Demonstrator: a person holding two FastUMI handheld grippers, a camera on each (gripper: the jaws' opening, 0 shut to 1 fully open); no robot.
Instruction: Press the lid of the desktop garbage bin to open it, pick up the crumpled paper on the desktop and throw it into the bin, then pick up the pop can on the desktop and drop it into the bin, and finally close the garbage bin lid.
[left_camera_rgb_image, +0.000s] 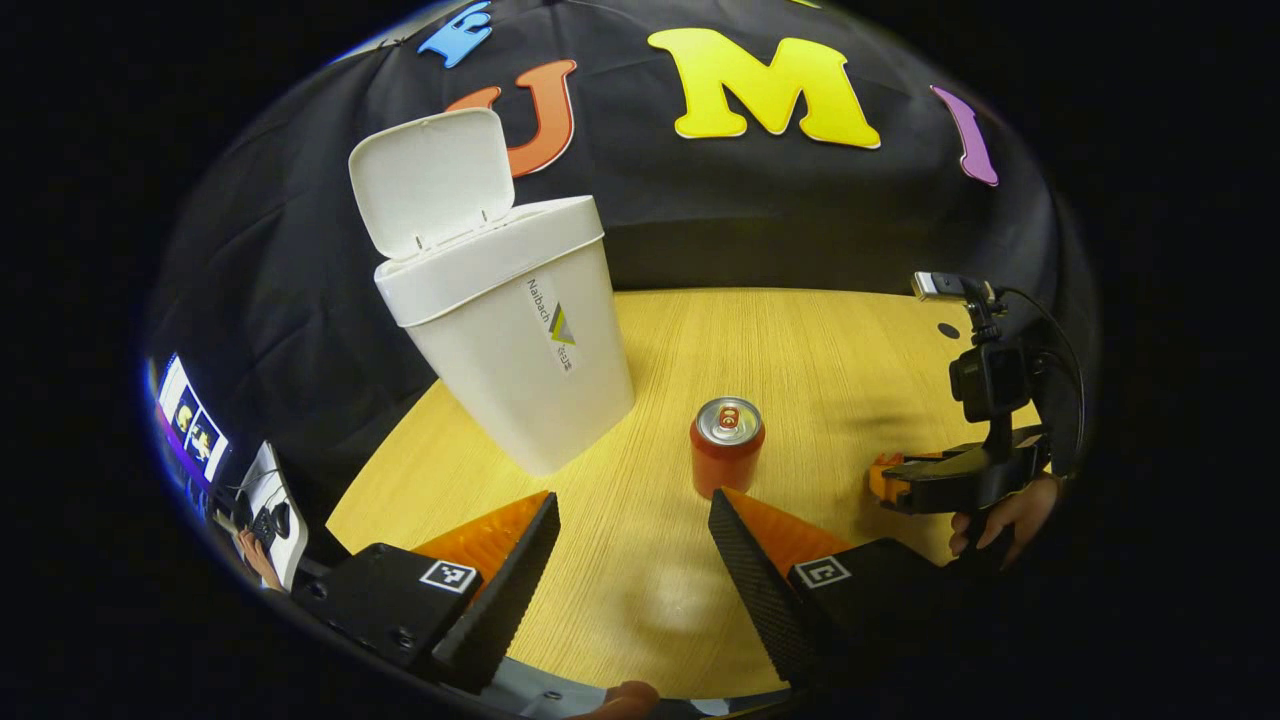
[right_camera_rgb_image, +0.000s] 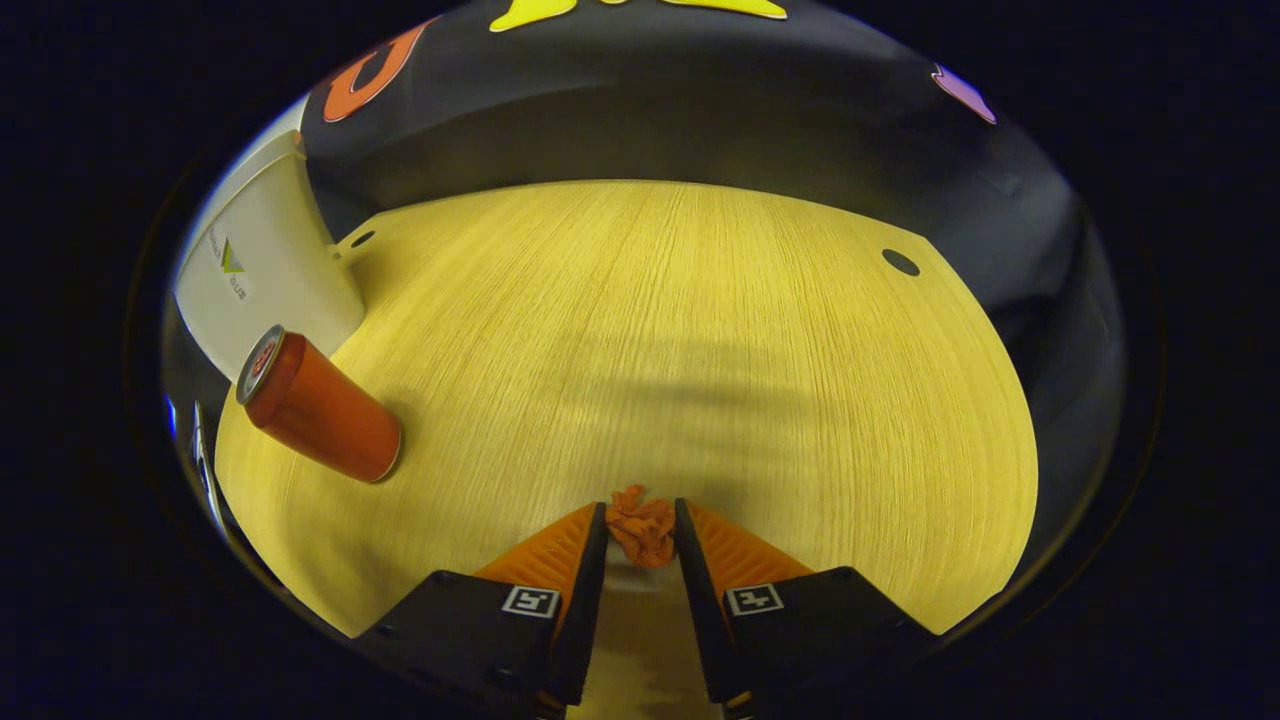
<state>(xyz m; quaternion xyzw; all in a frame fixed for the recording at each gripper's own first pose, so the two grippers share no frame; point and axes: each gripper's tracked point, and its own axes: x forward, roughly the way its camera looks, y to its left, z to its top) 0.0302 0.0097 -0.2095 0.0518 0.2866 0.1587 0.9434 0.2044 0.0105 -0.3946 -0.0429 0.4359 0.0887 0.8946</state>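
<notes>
Wood-grain desk (right_camera_rgb_image: 700, 330) in a black-cloth booth, nothing fancy. The paper (right_camera_rgb_image: 641, 533) sits at about 6 o'clock in the right gripper view, a small crumpled wad pinched right at the tips of the right gripper (right_camera_rgb_image: 641, 535), both fingers pressed into its sides, low over the desk; can't tell if it's lifted off yet. Makes sense to grab it at the tips, since the wad is tiny and anything deeper would scrape the wood. From the left gripper view you can see that same gripper at 3 o'clock, held by a hand (left_camera_rgb_image: 1000, 520). The bin (left_camera_rgb_image: 510, 330) stands at 10 o'clock there with its lid (left_camera_rgb_image: 430, 180) flipped up, so the mouth is ready for a drop from above. The can (left_camera_rgb_image: 727, 445) is upright near the middle of the desk, just beside the bin and apart from it, and I'd say it's the one thing in the path between paper and bin, so the carry wants to go up and over. The left gripper (left_camera_rgb_image: 632, 520) hangs with jaws spread wide, holding nothing, aimed roughly at the can, probably parked for its turn.
</notes>
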